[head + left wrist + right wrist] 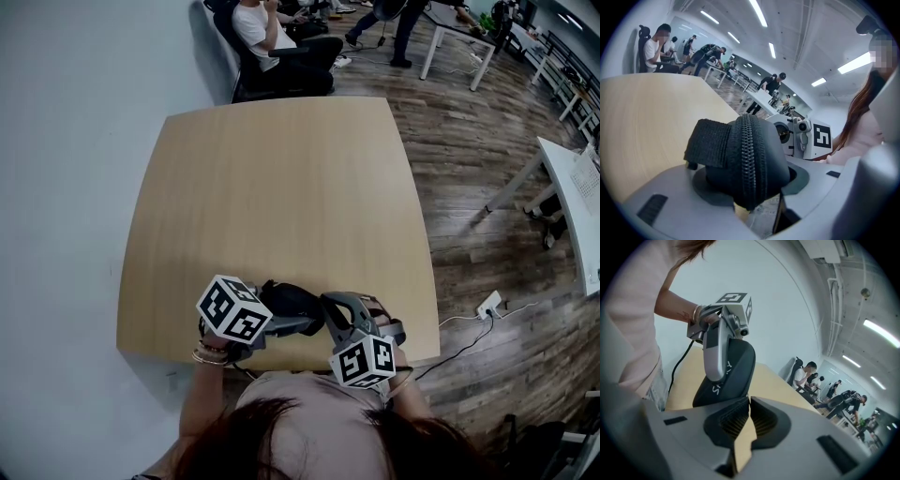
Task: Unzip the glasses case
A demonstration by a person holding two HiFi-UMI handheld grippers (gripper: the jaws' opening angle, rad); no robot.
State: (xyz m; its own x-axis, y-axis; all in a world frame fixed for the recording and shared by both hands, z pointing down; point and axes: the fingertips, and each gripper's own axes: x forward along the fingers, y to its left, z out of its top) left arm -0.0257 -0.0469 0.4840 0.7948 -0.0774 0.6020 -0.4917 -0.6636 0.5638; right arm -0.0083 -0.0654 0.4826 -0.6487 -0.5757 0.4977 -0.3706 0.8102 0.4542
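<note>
In the head view, the cubes and gripper bodies cover most of the case, and its zip is out of sight. In the left gripper view, the case's lower end is buried between the jaws of the left gripper. In the right gripper view, a left finger masks part of the case's white print.

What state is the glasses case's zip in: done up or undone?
Done up where visible: the zip runs meshed around the end of the glasses case, held in the left claw. The rest is hidden.
</note>
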